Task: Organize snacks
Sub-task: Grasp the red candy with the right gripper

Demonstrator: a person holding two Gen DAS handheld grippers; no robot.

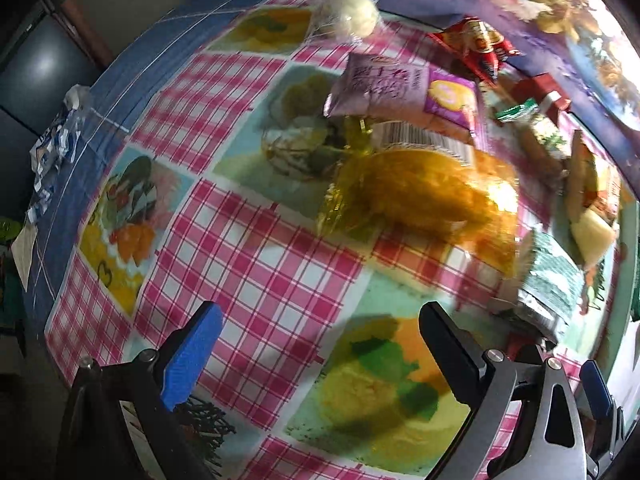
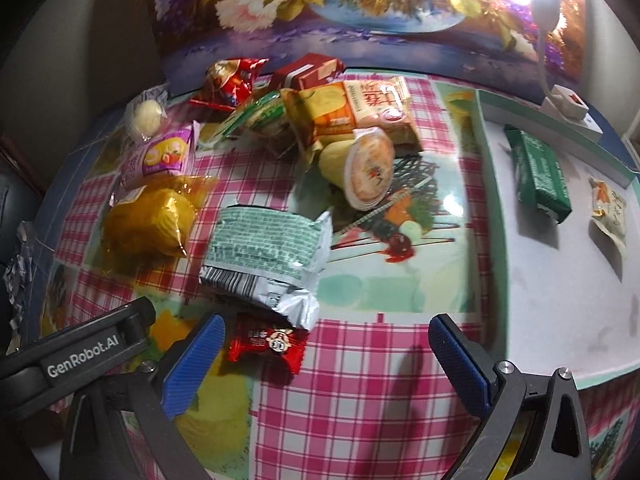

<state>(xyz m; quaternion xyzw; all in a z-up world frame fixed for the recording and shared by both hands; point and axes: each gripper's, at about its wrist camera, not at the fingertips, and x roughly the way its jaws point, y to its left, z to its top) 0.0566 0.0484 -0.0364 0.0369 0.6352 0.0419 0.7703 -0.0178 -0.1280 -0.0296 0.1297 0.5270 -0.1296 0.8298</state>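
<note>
A lamp (image 2: pixel 545 4) at the top right of the right wrist view blows out to white and throws glare across the glossy bench (image 2: pixel 448 204). The tray (image 2: pixel 490 184) shines bright; the left side falls dim. The left wrist view is smeared by motion blur, worst on the yellow packet (image 1: pixel 420 192). Both views bend strongly and darken at the edges.
</note>
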